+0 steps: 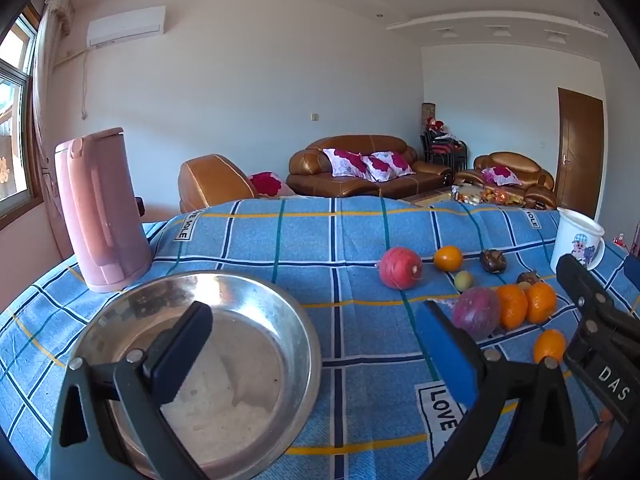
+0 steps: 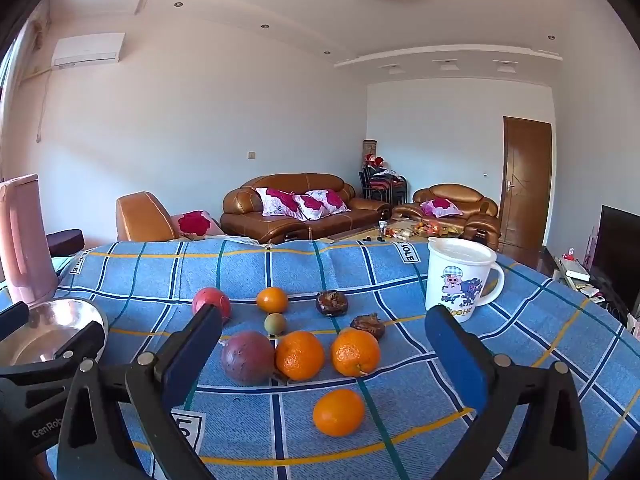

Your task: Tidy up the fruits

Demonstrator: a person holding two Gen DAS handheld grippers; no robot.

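While both grippers hover with fingers spread and nothing between them, the fruit lies loose on the checked cloth (image 2: 320, 272) of the tabletop.

The left gripper (image 1: 316, 356) hangs over a round, shiny steel bowl (image 1: 296, 344), shallow and scuffed, with no fruit in it; a tall matte pink kettle (image 1: 100, 212) stands just behind it. The right gripper (image 2: 324, 364) faces the fruit: four glossy, dimpled oranges (image 2: 299, 355), a smooth red fruit (image 2: 211, 301), a dull purple one (image 2: 247, 357) touching an orange, a small greenish ball (image 2: 275, 323) and two dark, wrinkled pieces (image 2: 331, 302). A white plastic mug (image 2: 460, 276) with a cartoon print and a lid stands beyond them, its inside hidden.
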